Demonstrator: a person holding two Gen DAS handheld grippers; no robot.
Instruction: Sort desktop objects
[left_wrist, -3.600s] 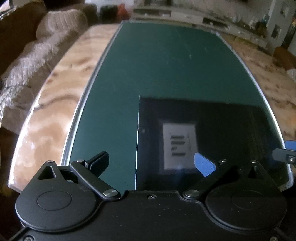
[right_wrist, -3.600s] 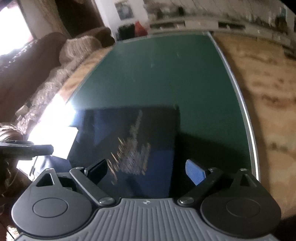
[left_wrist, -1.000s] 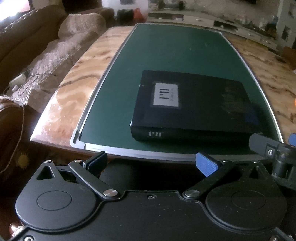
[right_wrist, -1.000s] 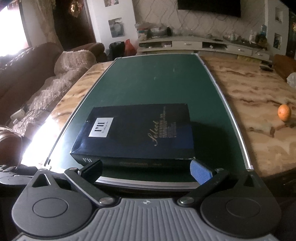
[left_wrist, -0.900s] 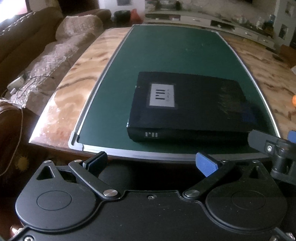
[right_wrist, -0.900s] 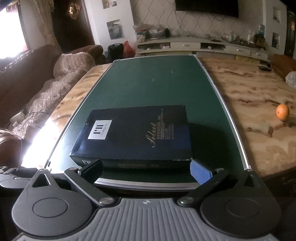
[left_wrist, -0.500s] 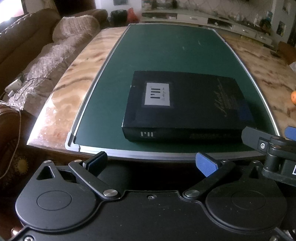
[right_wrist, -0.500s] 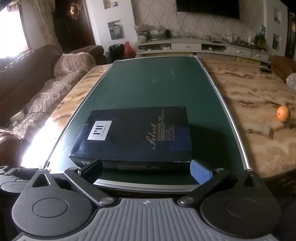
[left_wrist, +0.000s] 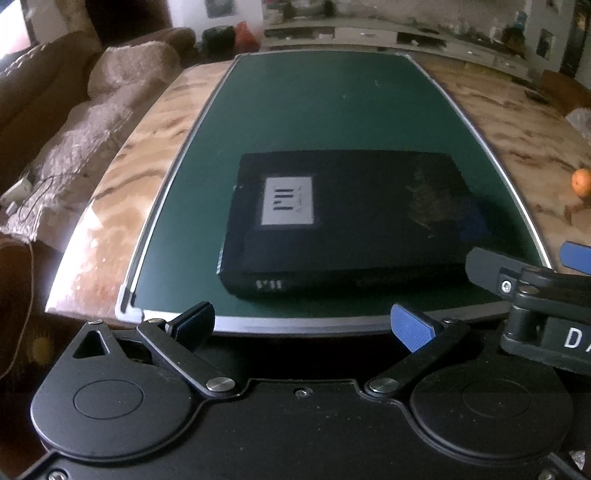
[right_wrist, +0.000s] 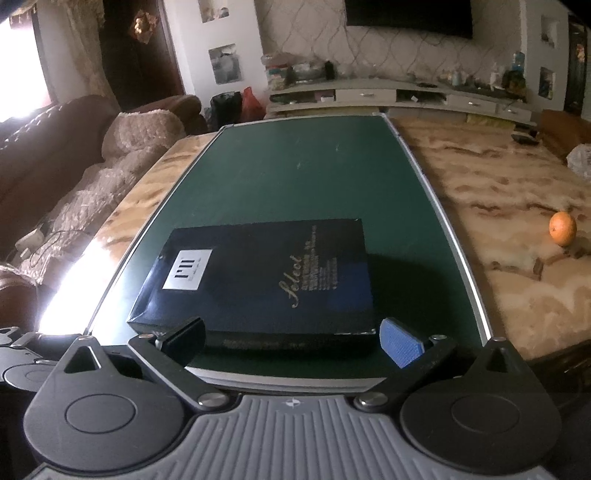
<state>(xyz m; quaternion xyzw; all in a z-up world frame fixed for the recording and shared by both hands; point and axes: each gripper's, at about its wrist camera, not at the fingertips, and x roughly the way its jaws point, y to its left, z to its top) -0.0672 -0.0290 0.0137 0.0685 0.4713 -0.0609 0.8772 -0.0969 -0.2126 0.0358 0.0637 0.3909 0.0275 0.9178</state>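
A dark navy box (left_wrist: 343, 218) with a white label and gold "Select" lettering lies flat on the green mat (left_wrist: 325, 107), near its front edge. It also shows in the right wrist view (right_wrist: 258, 277). My left gripper (left_wrist: 301, 325) is open and empty, held just in front of the mat's front edge. My right gripper (right_wrist: 291, 341) is open and empty, its fingertips over the mat's front edge, just short of the box's near side. The right gripper also shows at the right edge of the left wrist view (left_wrist: 535, 284).
The mat (right_wrist: 314, 177) lies on a marble-patterned table (right_wrist: 491, 206). An orange (right_wrist: 562, 229) sits on the table at the right. A brown sofa with a fuzzy throw (right_wrist: 92, 173) runs along the left. A TV cabinet (right_wrist: 406, 98) stands beyond the table.
Both grippers pulled back from close over the box to the mat's front edge, so the whole box came into view. Over the last second they have drifted only slightly. The box has not moved.
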